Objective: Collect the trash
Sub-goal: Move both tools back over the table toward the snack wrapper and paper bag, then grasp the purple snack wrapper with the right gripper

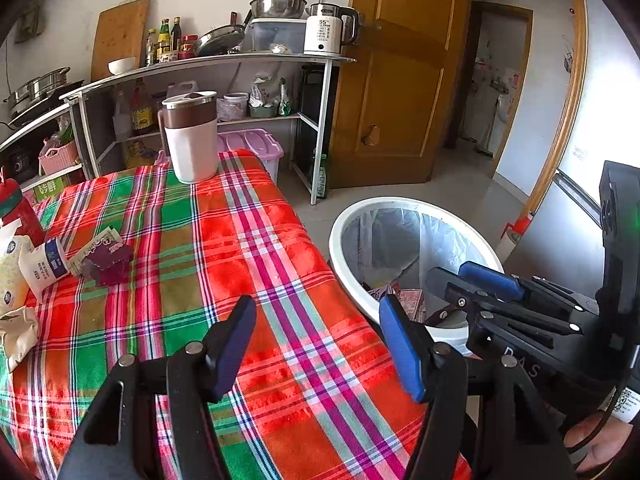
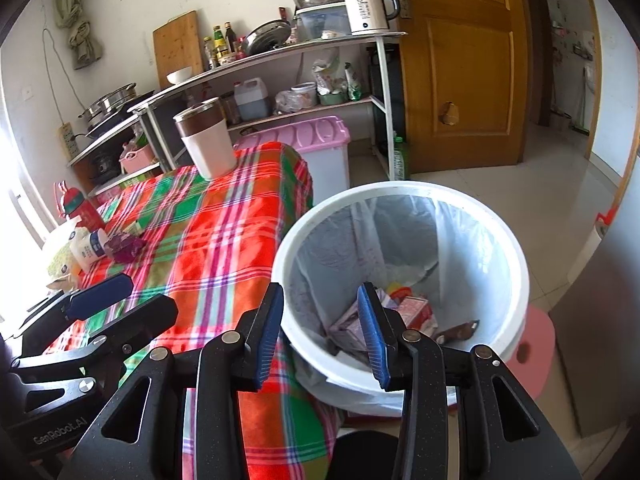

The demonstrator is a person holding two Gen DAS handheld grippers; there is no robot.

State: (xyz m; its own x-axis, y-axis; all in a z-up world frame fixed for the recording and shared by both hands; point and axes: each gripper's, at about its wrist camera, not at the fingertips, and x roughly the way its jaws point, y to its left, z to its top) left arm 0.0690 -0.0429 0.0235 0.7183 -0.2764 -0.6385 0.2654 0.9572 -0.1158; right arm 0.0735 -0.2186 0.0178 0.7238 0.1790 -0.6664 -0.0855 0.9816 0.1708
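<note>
**Me:** Both grippers are empty. Left gripper point(image 1: 318, 354) hangs over the checked tablecloth point(image 1: 248, 280) with its jaws wide apart and nothing between them. Right gripper point(image 2: 320, 336) sits beside it over the rim of the white bin point(image 2: 516, 248), jaws parted and bare too; the packets seen between its fingers lie down at the bin's bottom, not in the grip.

**Partner:** So where is the trash you want next?

**Me:** Ahead and well off to the left of my left gripper, at the table's far left edge: a crumpled purple wrapper point(image 1: 110, 264), with a white-and-blue packet point(image 1: 44, 266) touching it on the left and a pale bag point(image 1: 18, 330) nearer me. From the right gripper the same heap lies further off, across the whole cloth.

**Partner:** Which hand takes it, then?

**Me:** The left, I judge. It is nearer and its path is bare cloth. The purple wrapper is a lump with no clear long axis; the white-and-blue packet lies slanting, its end pointing up and away from me, so I would turn the jaws across it.

**Partner:** Anything in the way?

**Me:** A red bottle point(image 1: 18, 212) stands just behind the heap, and a tall mug point(image 1: 192, 136) stands far ahead, clear of the line. The table's edge runs close on the left of the heap, so a push could tip things off. The bin stays to my right, just beside the table's edge, open for the drop.
</note>
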